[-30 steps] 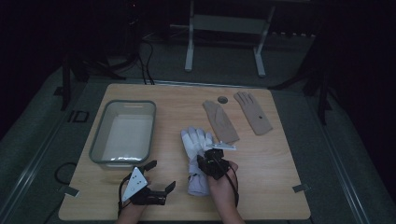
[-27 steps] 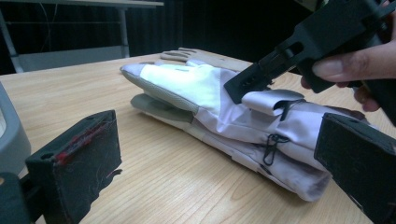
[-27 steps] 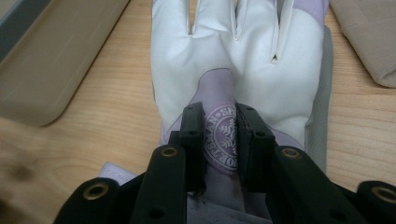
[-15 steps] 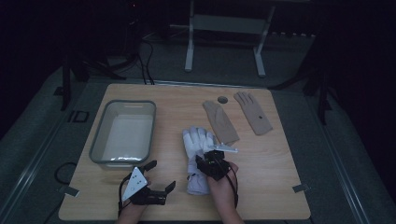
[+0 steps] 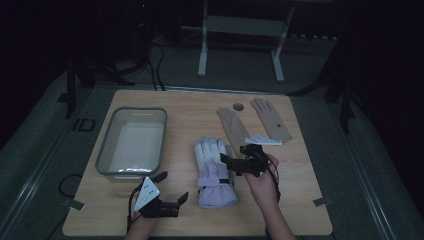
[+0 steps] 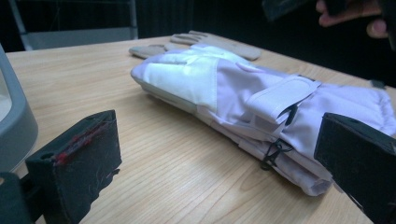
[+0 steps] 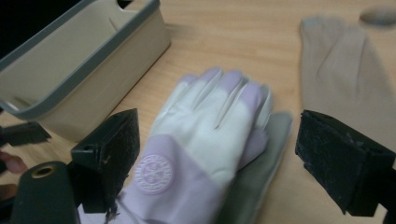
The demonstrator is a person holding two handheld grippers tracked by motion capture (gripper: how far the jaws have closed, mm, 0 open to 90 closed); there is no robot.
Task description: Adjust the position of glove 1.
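Observation:
A lilac and white ski glove (image 5: 212, 165) lies flat in the middle of the table, on top of a second glove whose grey palm side (image 7: 266, 158) shows beneath it. My right gripper (image 5: 234, 154) hovers just above and to the right of them. Its jaws have just been opening and are now open, wide apart and not touching the glove (image 7: 205, 121) below in the right gripper view. My left gripper (image 5: 175, 186) rests open near the front edge, left of the cuff. In the left gripper view the stacked gloves (image 6: 224, 88) lie beyond its spread jaws.
A grey-rimmed bin (image 5: 105, 150) stands at the left, its wall (image 7: 84, 70) close to the ski gloves. Two thin tan gloves (image 5: 232, 127) (image 5: 270, 117) lie at the back right, with a small round disc (image 5: 238, 106) between them. Bare wood runs along the front right.
My right gripper has lifted off the ski gloves and moved back and to the right, its jaws spreading apart. The left gripper has stayed where it was.

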